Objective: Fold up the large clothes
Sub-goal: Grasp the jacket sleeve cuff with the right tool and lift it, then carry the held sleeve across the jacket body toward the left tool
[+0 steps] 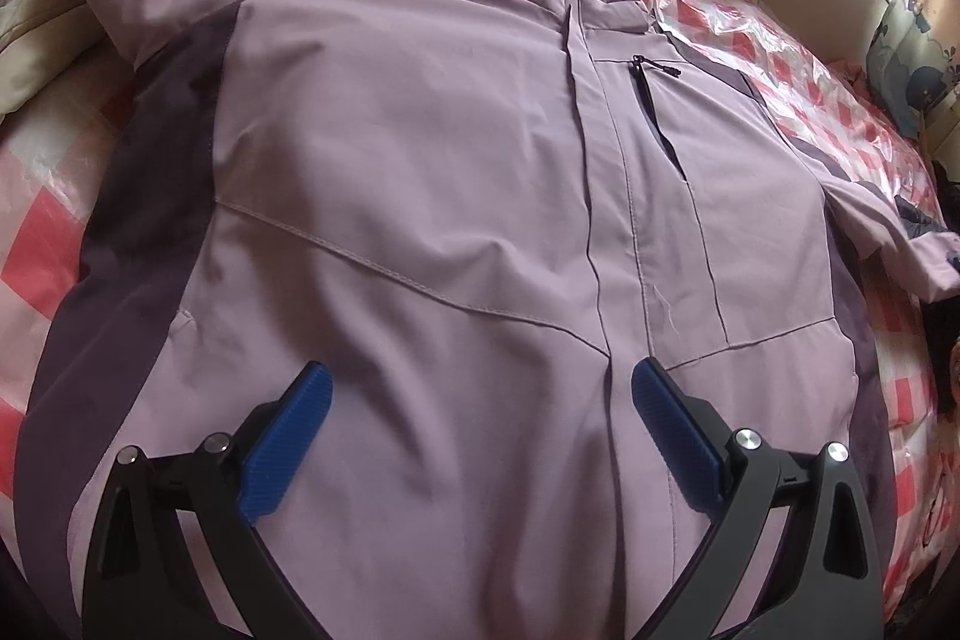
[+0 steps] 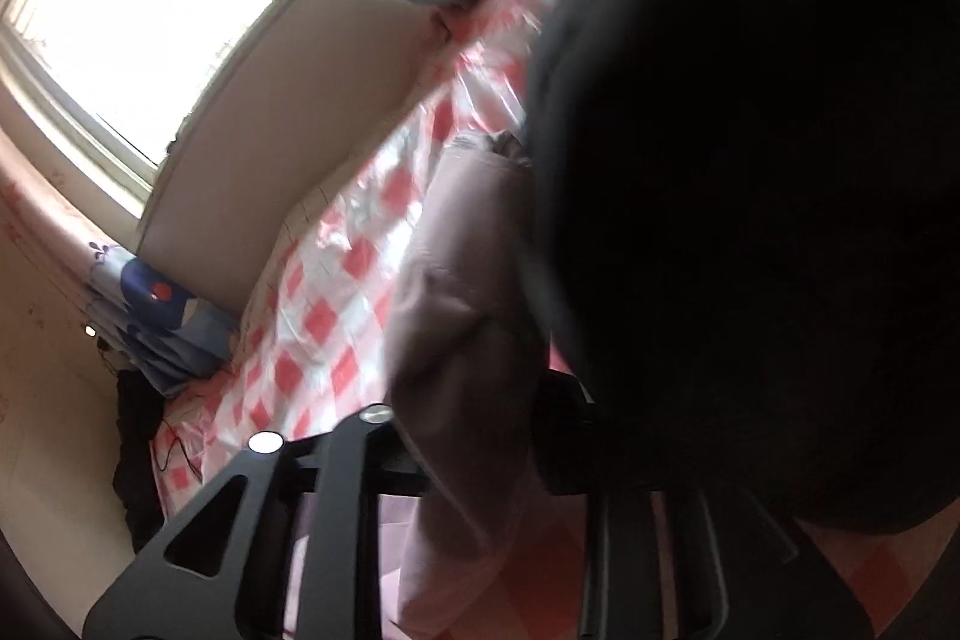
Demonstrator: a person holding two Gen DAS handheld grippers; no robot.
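Lilac jacket (image 1: 420,196) flat on checkered bed cover (image 1: 780,58), left gripper (image 1: 480,400) spread above hem.
Right gripper (image 2: 480,436) fingers hidden by sleeve (image 2: 462,340) and dark blur at 2 o'clock; can't tell. Pillow (image 1: 912,64) at 3.

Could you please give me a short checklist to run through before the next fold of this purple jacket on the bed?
1. Jacket lies front up, mostly flat on the checked bed cover: ok.
2. Left gripper open, nothing between its blue pads: ok.
3. Right gripper has the pale sleeve between its fingers; firm grip: cannot tell.
4. Right wrist view is clear: not ok, a dark blurred shape covers much of it.
5. Chest pocket zipper closed: not ok, it gapes.
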